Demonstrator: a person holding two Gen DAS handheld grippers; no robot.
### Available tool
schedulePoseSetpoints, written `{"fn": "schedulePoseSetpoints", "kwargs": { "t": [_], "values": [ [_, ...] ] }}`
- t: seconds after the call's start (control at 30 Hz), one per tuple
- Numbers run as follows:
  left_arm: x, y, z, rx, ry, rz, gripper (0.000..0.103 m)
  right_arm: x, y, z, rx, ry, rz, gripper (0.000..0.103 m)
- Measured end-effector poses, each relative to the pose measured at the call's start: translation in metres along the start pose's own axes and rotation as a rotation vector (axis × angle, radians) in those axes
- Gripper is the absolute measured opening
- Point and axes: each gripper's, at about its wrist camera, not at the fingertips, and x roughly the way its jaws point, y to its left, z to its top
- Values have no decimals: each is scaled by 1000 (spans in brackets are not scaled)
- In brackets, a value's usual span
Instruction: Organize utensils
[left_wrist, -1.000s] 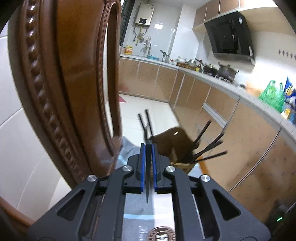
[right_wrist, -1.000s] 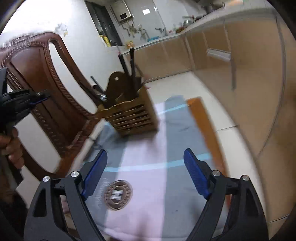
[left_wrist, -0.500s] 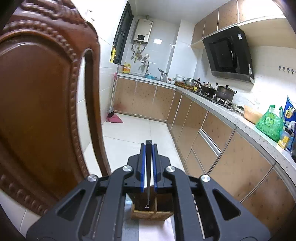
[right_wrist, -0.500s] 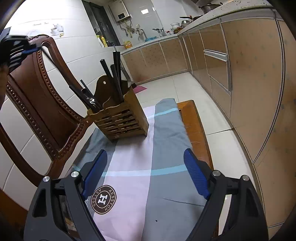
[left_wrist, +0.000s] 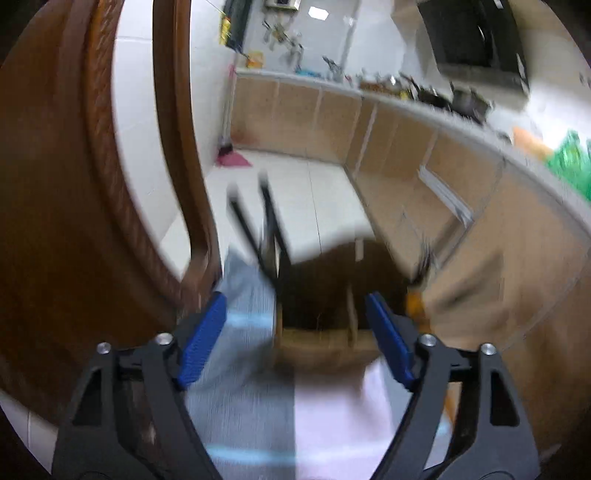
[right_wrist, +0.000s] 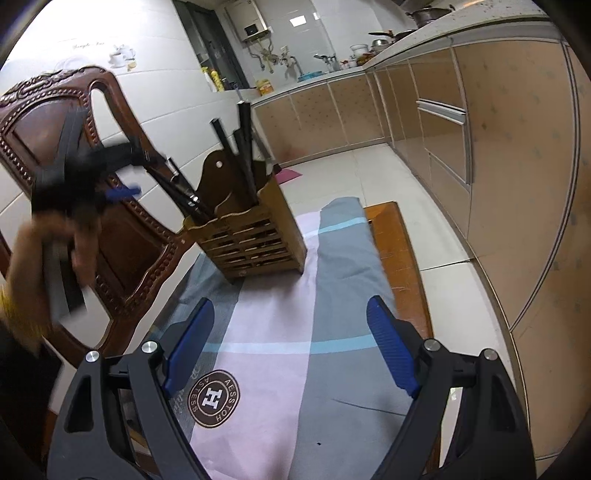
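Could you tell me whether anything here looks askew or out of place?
Nothing is spilled or damaged. The wooden utensil holder stands upright on the cloth, though its dark utensils lean at mixed angles.

Bare cloth (right_wrist: 280, 332) lay open before the utensil holder (right_wrist: 255, 236); a carved chair back (right_wrist: 122, 229) crowded its left side.

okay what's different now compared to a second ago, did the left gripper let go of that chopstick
Yes. The left gripper, shut on a dark chopstick before, is now open and empty above the wooden utensil holder, where the chopsticks stand. The right gripper stayed open over the cloth; the holder has not moved.
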Motion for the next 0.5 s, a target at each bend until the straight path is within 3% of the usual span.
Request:
{"fn": "schedulePoseSetpoints", "kwargs": {
  "t": [0.1,0.23,0.3,0.4,0.5],
  "values": [
    [-18,0,-64,46,34,26,91,3,8,-2,-32,13,-1,83],
    [-44,-4,-119,75,90,60,93,6,16,-7,-70,28,-16,83],
    [-60,-6,-132,70,58,50,97,5,21,-9,-95,21,-38,83],
    [-83,-11,-151,104,-23,94,98,-2,30,-13,-140,-20,-91,89],
    [-88,-17,-152,118,-57,104,98,-11,37,-18,-181,-54,-131,93]
  ]
}}
